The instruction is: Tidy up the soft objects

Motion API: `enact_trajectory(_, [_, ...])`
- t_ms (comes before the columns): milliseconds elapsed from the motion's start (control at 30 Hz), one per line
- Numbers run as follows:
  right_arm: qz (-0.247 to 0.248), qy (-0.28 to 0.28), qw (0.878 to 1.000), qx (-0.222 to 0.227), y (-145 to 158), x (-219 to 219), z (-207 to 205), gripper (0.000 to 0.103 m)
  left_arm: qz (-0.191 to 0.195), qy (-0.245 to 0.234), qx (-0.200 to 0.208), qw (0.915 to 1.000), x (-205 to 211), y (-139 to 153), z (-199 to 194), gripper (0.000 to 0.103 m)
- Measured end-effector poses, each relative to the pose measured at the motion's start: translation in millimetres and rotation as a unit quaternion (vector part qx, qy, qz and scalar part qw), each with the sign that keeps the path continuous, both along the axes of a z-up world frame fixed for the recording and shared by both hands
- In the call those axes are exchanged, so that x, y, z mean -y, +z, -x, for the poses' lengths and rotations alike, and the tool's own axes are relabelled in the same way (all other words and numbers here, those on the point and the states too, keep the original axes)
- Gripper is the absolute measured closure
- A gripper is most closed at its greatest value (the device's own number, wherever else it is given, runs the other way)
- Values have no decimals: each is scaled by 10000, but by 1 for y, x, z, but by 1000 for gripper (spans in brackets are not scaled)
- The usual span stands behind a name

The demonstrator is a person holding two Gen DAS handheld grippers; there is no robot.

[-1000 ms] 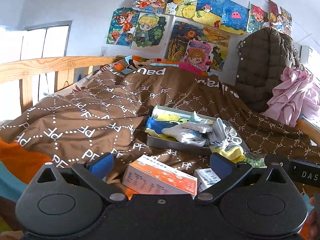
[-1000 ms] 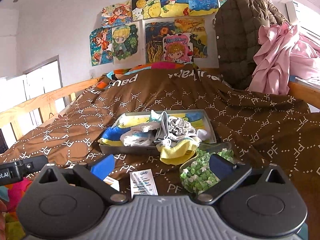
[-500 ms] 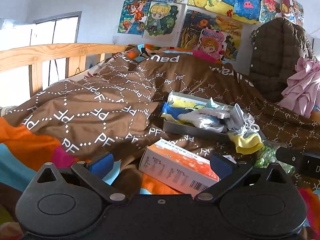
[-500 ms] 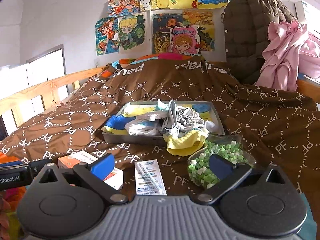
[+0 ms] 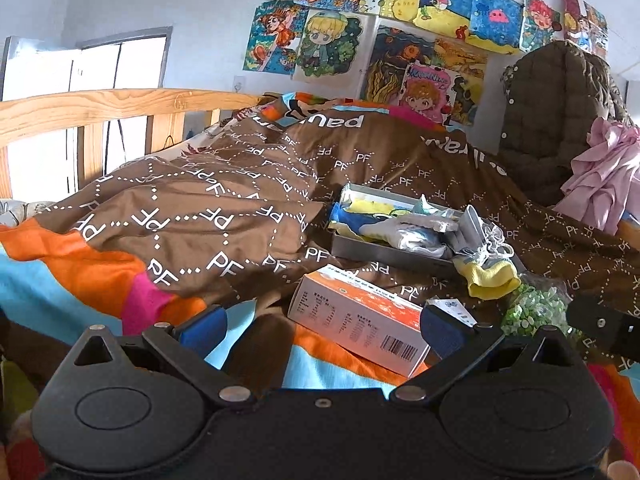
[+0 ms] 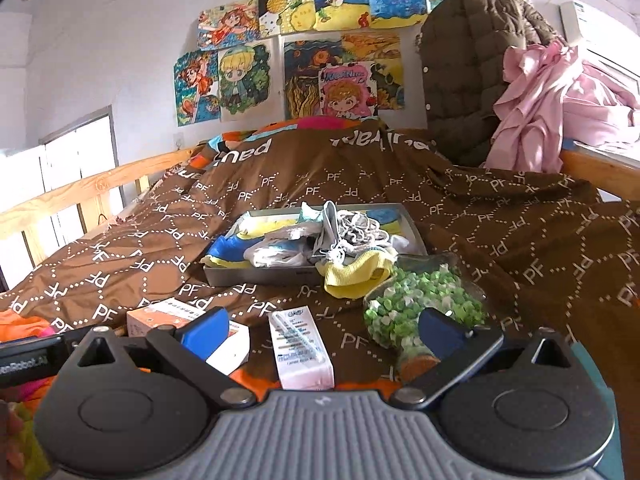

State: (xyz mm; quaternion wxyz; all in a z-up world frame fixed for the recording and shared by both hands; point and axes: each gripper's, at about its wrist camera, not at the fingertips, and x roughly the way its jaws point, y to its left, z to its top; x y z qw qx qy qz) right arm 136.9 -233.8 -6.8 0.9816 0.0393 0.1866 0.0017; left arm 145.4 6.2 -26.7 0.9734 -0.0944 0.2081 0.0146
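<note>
Both claws spread wide, empty: left claw [image 5: 322, 326] low near bed's front edge, over orange box [image 5: 358, 316]; right claw [image 6: 320, 328] above small carton [image 6: 301, 346]. Tray [image 6: 260, 276] mid-bed already stuffed w/ socks etc. Yellow sock [image 6: 354, 276] draped over tray's near rim, half out. Bag of green bits [image 6: 416, 308] beside it. Prob. mostly sorted; sock left to tuck in.

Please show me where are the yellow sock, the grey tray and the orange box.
yellow sock [image 6: 354, 276]: right wrist view, on its ribbed cuff.
grey tray [image 6: 260, 275]: right wrist view, on its front wall.
orange box [image 5: 356, 318]: left wrist view, on its white printed side.
</note>
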Motion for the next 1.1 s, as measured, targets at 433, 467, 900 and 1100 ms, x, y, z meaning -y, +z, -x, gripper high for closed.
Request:
enact_trajectory(433, [89,-186,9998,-47,-18,1,19,0,-308,-152,305,9989,7,-8,14,1])
enact_trajectory(467, [129,-150,9998,-81,-19,-1,18,0,-299,-156,283,9990,6,-10,13,1])
enact_trajectory(900, [197,132,9992,-322,-29,-9,13,0,-299,-177,86,9994,5,-25,10,1])
enact_trajectory(1100, [140,210,9989,-401,-29,-9,11,0,-308,-193,97,9993,6,-25,11,1])
